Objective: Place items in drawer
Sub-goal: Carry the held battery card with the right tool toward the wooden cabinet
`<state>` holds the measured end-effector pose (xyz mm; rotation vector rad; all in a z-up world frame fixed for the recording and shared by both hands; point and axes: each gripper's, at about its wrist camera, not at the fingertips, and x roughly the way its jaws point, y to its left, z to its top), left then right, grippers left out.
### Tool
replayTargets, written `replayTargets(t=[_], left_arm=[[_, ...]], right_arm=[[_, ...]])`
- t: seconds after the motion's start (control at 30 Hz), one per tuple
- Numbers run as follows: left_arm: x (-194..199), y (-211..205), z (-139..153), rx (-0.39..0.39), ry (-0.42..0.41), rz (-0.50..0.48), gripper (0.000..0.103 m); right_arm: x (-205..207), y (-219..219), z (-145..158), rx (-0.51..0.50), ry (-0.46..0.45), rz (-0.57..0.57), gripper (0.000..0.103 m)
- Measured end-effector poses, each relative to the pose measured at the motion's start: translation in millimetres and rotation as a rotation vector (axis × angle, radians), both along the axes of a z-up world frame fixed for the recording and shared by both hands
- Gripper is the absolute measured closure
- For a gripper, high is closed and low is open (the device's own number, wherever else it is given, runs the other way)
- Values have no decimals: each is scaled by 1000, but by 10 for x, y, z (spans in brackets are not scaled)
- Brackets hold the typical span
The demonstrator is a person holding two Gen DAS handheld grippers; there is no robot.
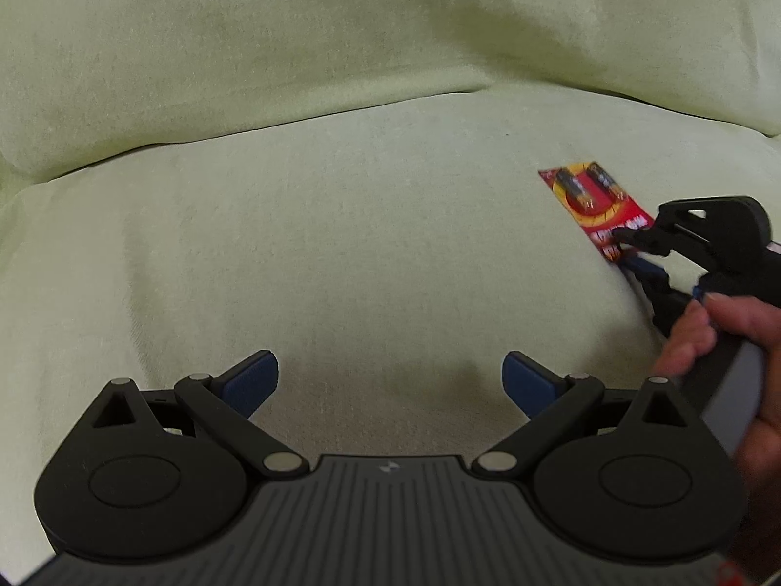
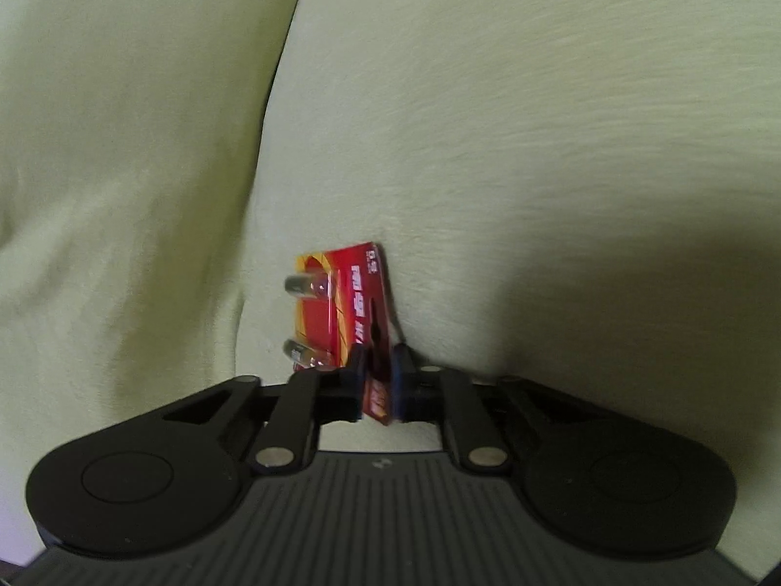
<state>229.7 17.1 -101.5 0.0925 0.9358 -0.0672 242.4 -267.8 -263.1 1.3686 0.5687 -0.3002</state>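
A red and yellow battery pack (image 1: 593, 200) with two batteries under clear plastic lies on a pale green sofa cushion (image 1: 341, 254) at the right. My right gripper (image 1: 629, 251) is shut on the pack's near edge, with a hand (image 1: 722, 327) on its handle. In the right wrist view the battery pack (image 2: 349, 303) stands on edge between the closed blue pads (image 2: 401, 371) of my right gripper (image 2: 380, 381). My left gripper (image 1: 390, 381) hovers open over the cushion, nothing between its blue pads (image 1: 254, 381). No drawer is in view.
The sofa's back cushion (image 1: 293, 49) rises behind the seat, with a dark seam between them. In the right wrist view a seam (image 2: 273, 97) runs between two cushions, and a shadow covers the cushion at right.
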Motion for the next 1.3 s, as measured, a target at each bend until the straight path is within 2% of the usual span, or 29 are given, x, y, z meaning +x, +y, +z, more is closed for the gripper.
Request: replayTargets(t=[0.13, 0.27, 0.43, 0.5, 0.6, 0.93, 1.3], left_arm=[[1, 60, -7, 6, -4, 13, 4], [-36, 115, 11, 2, -7, 31, 4], [-134, 113, 50, -6, -2, 23, 4], [-206, 106, 85, -12, -5, 13, 4], [-352, 79, 109, -27, 0, -17, 4], [-887, -169, 187, -43, 30, -177, 4], [-1180, -432, 441, -76, -6, -282, 4]], right_arm=[[66, -71, 48, -31, -49, 79, 99], [-41, -186, 197, -54, -104, 139, 101], [-311, -351, 409, -66, -144, 202, 101], [-396, -394, 507, -104, -147, 255, 101], [-643, -473, 618, -104, -148, 299, 101], [-1321, -683, 672, -61, -133, 303, 101], [-1906, -813, 1066, -5, -211, 270, 101]])
